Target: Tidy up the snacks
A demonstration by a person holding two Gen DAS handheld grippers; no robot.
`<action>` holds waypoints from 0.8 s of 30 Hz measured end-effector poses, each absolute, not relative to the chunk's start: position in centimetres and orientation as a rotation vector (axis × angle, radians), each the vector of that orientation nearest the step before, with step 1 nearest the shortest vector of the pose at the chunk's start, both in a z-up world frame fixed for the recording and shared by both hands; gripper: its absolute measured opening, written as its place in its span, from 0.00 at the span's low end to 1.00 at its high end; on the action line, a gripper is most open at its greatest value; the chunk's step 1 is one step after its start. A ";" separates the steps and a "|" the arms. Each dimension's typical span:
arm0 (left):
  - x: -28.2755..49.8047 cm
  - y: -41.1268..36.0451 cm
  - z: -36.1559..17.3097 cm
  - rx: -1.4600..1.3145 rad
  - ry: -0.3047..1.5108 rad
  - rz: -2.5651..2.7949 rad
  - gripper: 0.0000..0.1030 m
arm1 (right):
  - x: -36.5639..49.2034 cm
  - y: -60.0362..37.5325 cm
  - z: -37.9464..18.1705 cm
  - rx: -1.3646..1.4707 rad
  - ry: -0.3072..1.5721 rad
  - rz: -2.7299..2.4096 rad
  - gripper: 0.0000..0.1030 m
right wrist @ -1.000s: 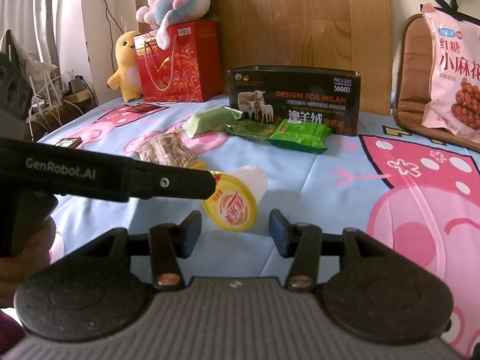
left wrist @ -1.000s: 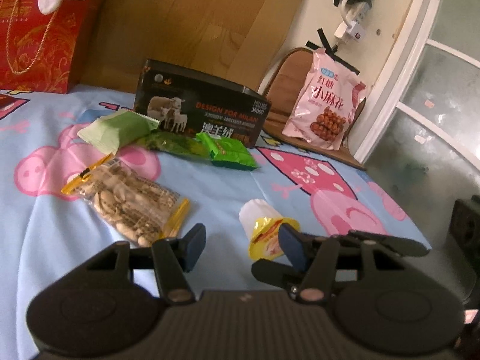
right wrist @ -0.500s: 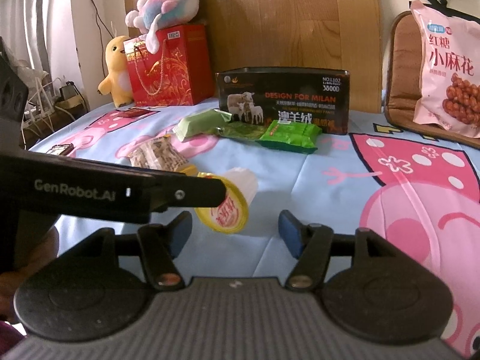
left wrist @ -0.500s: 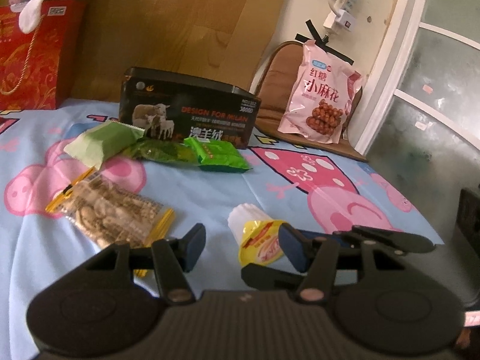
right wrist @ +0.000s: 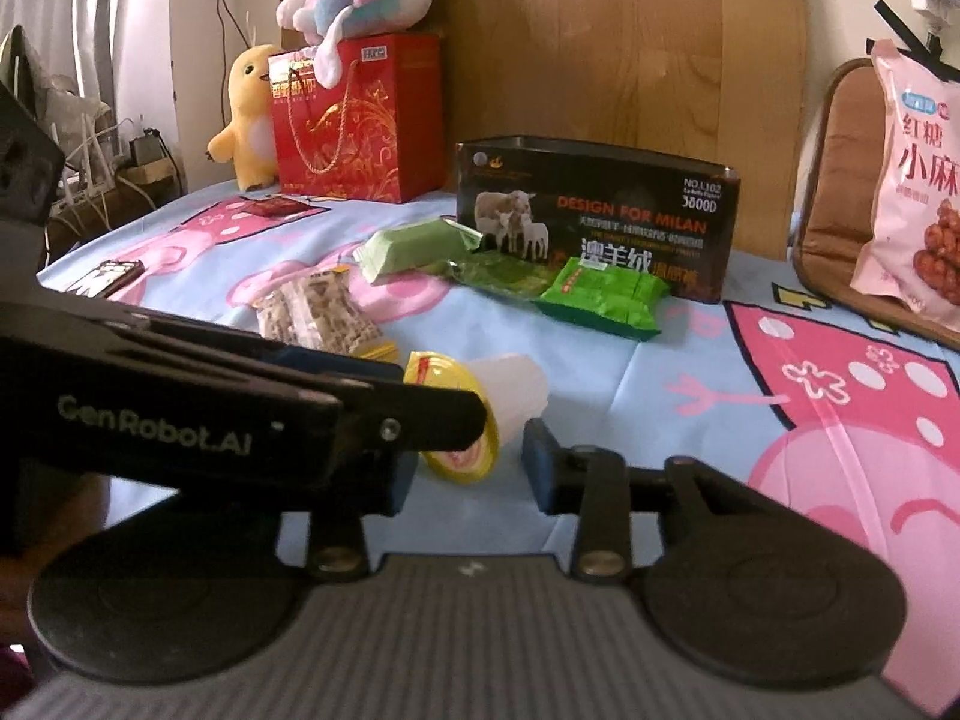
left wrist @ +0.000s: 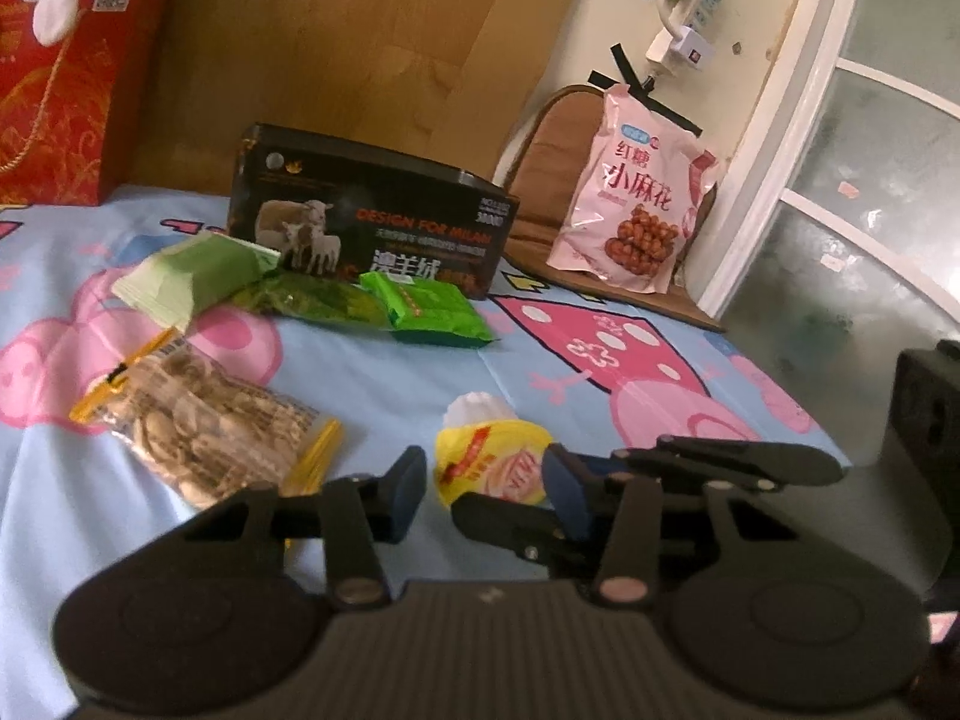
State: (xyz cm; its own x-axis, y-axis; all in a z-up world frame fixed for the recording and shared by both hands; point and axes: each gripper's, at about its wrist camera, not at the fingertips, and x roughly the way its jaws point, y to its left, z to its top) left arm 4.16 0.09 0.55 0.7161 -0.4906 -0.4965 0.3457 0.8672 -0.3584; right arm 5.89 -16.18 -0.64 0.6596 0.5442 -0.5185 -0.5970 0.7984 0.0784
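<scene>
Surface: blue bedsheet (left wrist: pixel 384 372) with pink cartoon pigs, wooden headboard (right wrist: pixel 600 42) behind
Left gripper (left wrist: pixel 486 483): jaws have just been closing, now partly open; jelly cup between them, contact with the pads unclear
Right gripper (right wrist: pixel 462 468): jaws have just been closing, partly open, empty; left finger hidden behind the other gripper
Jelly cup (left wrist: pixel 492 456): white, on its side, yellow foil lid toward the cameras; lies ahead of the right jaws
Writing: "GenRobot.AI" on the left gripper's arm; "DESIGN FOR MILAN" on black tin (right wrist: pixel 600 216)
Farther out: biscuit packet (left wrist: pixel 198 432), three green packets (left wrist: pixel 432 312) before the tin, pink snack bag (left wrist: pixel 636 210) against a brown cushion
</scene>
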 end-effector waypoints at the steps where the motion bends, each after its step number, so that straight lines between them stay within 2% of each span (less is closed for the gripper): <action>1: 4.2 0.1 0.5 -0.249 0.617 -0.471 0.39 | 5.9 -16.2 -0.6 -0.096 0.554 0.648 0.37; 7: 4.4 0.3 0.4 -0.265 0.628 -0.472 0.30 | 5.9 -16.0 -0.7 -0.119 0.550 0.643 0.37; 12: 4.4 0.5 0.4 -0.278 0.633 -0.472 0.29 | 5.9 -16.0 -0.7 -0.126 0.547 0.641 0.37; 16: 4.5 0.5 0.3 -0.284 0.643 -0.471 0.30 | 5.8 -15.9 -0.7 -0.138 0.545 0.637 0.37; 20: 4.6 0.6 0.2 -0.296 0.651 -0.457 0.37 | 5.8 -15.9 -0.7 -0.139 0.545 0.637 0.37; 24: 4.7 0.7 0.2 -0.309 0.657 -0.452 0.40 | 5.8 -15.9 -0.7 -0.139 0.546 0.638 0.37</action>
State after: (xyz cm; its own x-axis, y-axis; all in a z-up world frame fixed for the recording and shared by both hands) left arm 4.69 0.74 0.16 0.7008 -0.4944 -0.5143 0.3033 0.8590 -0.4125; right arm 5.84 -15.94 -0.68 0.6685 0.5280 -0.5238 -0.5992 0.7995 0.0412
